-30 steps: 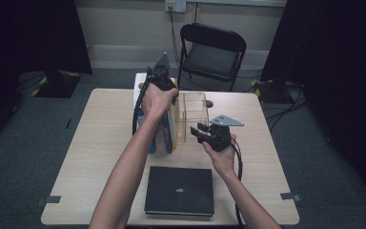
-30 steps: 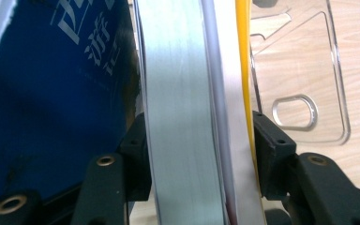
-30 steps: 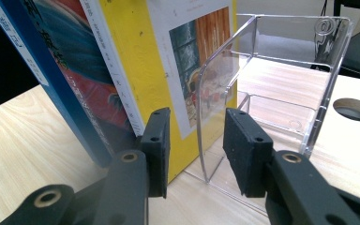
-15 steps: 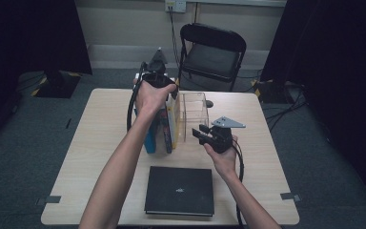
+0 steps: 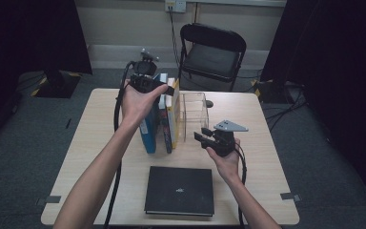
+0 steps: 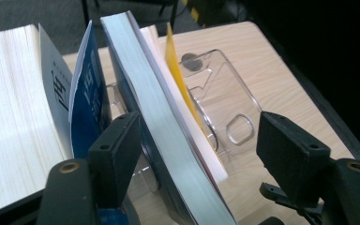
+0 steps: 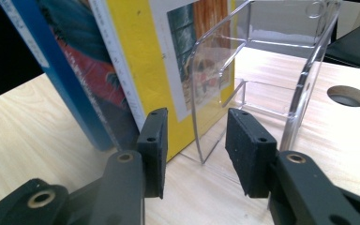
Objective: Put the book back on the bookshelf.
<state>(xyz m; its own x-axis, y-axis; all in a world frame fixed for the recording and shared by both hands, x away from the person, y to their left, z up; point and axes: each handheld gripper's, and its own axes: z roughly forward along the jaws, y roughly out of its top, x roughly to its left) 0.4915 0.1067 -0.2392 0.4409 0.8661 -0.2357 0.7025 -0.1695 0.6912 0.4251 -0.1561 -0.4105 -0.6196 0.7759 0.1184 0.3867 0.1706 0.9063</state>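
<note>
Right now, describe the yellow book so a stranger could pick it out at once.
Start at the wooden table and find the row of upright books beside the clear plastic stand. The yellow book is the last in that row, right against the stand; its neighbours have blue covers, and the black book lies flat.

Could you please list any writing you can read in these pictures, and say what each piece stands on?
Blue book: large white characters on its cover, cut off and at too steep an angle to read.
Yellow book: small print beside its cover picture, too blurred.
Black book: a tiny pale mark on the cover, too small.
Nothing else legible.
</note>
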